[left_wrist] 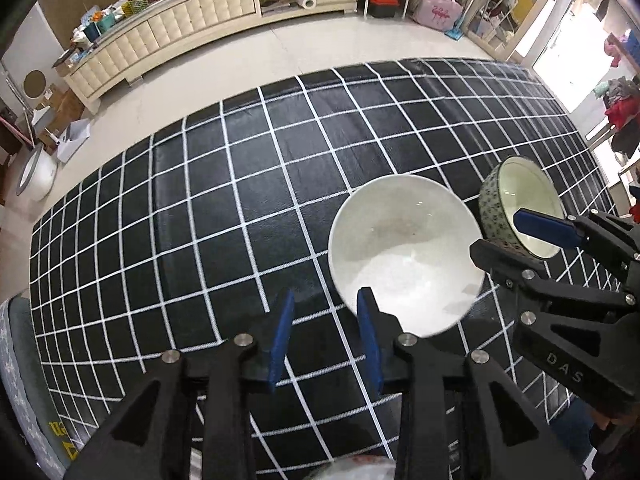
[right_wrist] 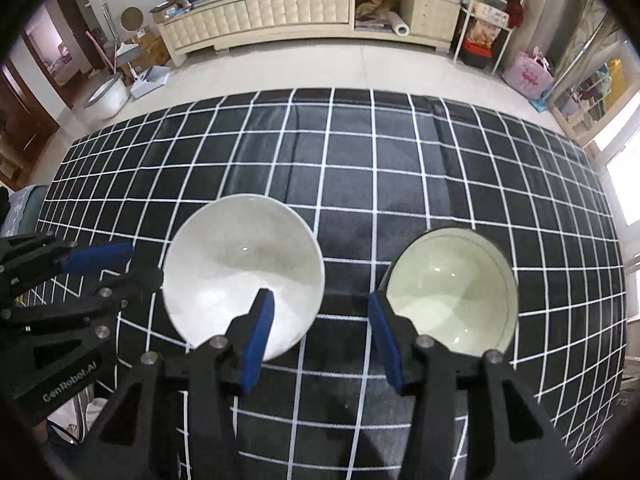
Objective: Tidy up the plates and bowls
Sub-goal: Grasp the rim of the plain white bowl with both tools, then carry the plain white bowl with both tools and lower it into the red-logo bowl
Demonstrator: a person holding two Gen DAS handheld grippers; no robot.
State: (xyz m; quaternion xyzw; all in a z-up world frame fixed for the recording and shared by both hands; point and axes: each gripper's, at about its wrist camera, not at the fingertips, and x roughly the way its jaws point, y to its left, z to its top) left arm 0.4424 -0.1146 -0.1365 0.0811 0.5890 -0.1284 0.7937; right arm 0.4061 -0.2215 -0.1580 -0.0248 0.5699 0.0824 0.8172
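We see a glossy white ceramic bowl [right_wrist: 244,276] and a glazed bowl [left_wrist: 520,216] with a patterned outside on a matt, finely textured black cloth [right_wrist: 340,168]. Our gripper fingers [left_wrist: 284,340] carry matt blue pads on black plastic with metal pins.

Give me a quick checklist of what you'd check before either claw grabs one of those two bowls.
1. Left gripper open and empty: ok, only tablecloth shows between its blue pads.
2. Right gripper open and empty: ok, its gap is over cloth between the bowls.
3. White bowl upright on the checked tablecloth: ok.
4. Patterned bowl upright, apart from the white one: ok.
5. Bowls empty: ok, though the white one shows a faint smudge inside.
6. A pad on each side of a rim: not ok yet, seemingly; both grippers appear still above the bowls.
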